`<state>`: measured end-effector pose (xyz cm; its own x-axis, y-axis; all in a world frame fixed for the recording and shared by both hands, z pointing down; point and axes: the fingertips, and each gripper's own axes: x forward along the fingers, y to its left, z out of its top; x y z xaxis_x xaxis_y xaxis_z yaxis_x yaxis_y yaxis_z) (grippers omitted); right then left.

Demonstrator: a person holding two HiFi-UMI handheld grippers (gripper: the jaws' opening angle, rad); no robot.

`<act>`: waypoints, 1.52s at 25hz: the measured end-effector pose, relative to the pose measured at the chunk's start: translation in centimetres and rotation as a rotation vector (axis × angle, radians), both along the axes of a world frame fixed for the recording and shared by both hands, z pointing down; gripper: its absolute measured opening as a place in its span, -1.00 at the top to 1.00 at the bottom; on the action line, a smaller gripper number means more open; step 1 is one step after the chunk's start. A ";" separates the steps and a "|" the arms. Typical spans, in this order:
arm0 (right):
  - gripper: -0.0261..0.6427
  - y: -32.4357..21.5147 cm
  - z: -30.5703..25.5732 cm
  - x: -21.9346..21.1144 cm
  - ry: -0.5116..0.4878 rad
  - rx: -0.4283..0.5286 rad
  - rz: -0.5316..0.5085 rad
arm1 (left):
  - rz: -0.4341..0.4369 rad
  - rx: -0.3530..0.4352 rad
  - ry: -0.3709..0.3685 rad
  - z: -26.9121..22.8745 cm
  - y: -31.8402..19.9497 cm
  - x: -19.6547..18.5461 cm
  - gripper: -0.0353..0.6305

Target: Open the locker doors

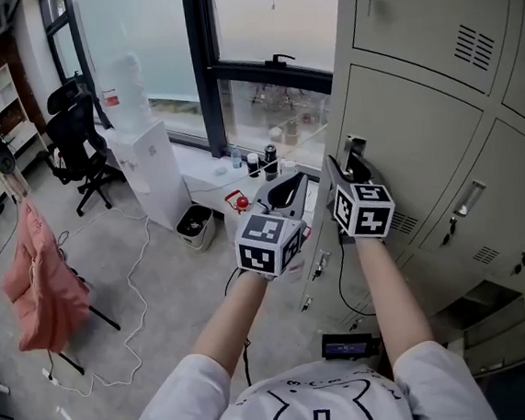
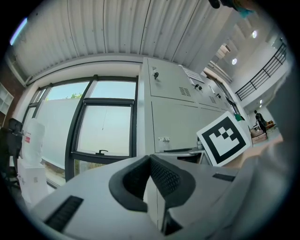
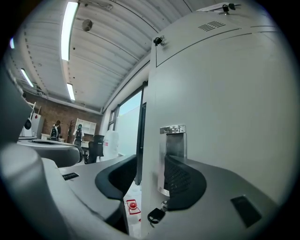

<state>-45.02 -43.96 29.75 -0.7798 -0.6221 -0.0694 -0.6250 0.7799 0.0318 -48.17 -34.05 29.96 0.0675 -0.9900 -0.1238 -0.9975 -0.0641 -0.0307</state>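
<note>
Right gripper (image 3: 150,169) released, locker door (image 3: 225,117) edge between its spread jaws, left gripper (image 2: 150,159) clenched, empty

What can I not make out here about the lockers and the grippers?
1. Head view: the marker cube partly hides the right gripper's open jaws; contact with the door handle unclear.
2. Right gripper view: one pad covers the handle's lower end and the key's lock.
3. Left gripper view: the left gripper's body covers the lower lockers.
4. Head view: the top locker door is cut by the upper edge.
</note>
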 end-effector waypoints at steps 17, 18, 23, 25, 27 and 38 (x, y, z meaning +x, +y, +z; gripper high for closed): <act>0.41 6.4 0.0 2.0 0.026 -0.008 -0.005 | 0.026 0.012 0.013 -0.3 4.5 2.0 0.85; 0.41 6.9 0.0 2.2 0.028 -0.008 -0.007 | 0.028 0.011 0.011 -0.3 4.9 2.2 0.85; 0.41 9.2 0.0 3.7 0.023 -0.010 -0.005 | 0.038 0.013 0.010 -0.4 6.7 3.3 0.85; 0.41 10.0 -0.1 4.6 0.015 -0.014 0.002 | 0.046 0.014 0.006 -0.4 7.2 3.8 0.85; 0.41 10.9 -0.1 5.4 0.008 -0.015 0.015 | 0.059 0.012 0.004 -0.2 7.8 4.3 0.85; 0.60 14.6 0.0 10.3 0.024 0.035 0.111 | 0.154 0.005 0.046 0.9 9.1 7.6 0.85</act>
<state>-34.75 -29.32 29.76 -0.7078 -0.7025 -0.0749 -0.7064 0.7039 0.0743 -40.61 -24.99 30.88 0.2124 -0.9678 -0.1354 -0.9762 -0.2162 0.0142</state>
